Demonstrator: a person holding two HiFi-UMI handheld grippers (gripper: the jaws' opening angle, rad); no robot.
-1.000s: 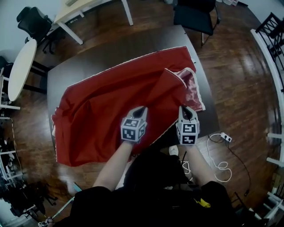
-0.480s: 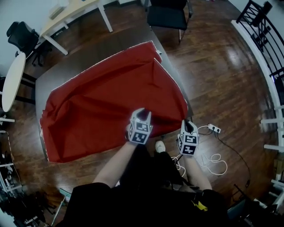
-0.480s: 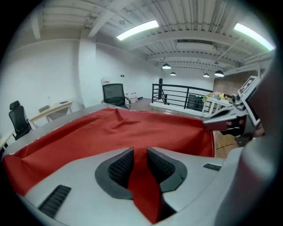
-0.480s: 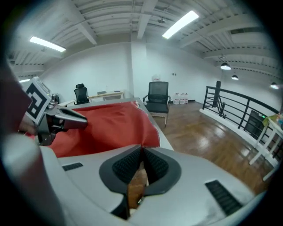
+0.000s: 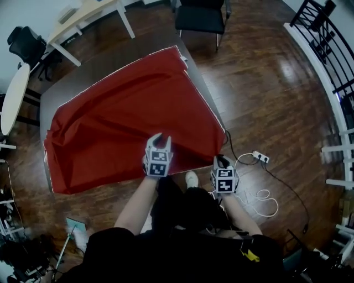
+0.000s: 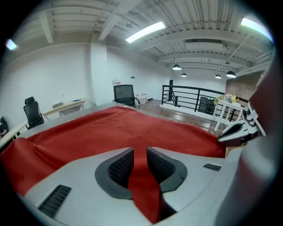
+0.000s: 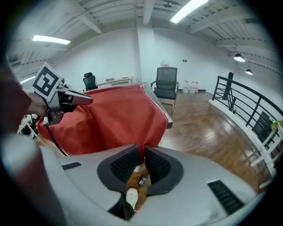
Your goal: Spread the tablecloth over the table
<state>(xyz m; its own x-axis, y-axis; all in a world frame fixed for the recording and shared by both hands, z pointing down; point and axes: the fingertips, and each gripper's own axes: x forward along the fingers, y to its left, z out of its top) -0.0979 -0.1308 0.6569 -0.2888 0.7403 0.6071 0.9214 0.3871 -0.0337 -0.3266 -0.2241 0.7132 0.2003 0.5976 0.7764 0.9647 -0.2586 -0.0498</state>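
The red tablecloth (image 5: 127, 121) lies spread over the dark table (image 5: 72, 88), and its near right corner hangs over the table's edge. My left gripper (image 5: 160, 138) rests on the cloth's near edge. Its jaws have just been opening and stand apart, with a strip of tablecloth (image 6: 110, 128) lying loose in the left gripper (image 6: 139, 152). My right gripper (image 5: 221, 160) is at the hanging corner. Its jaws have just been opening too, and the corner of the tablecloth (image 7: 115, 114) shows as a thin edge in the right gripper (image 7: 142, 152).
A black chair (image 5: 202, 14) stands beyond the table's far end. A white round table (image 5: 14, 88) and a light desk (image 5: 83, 16) are at the left. A power strip with a white cable (image 5: 260, 157) lies on the wooden floor by my right side. A railing (image 5: 326, 33) runs along the right.
Both grippers have drawn the cloth toward the near right side. The folded-over corner is now flat, and the cloth reaches the table's right end. The left jaws have parted.
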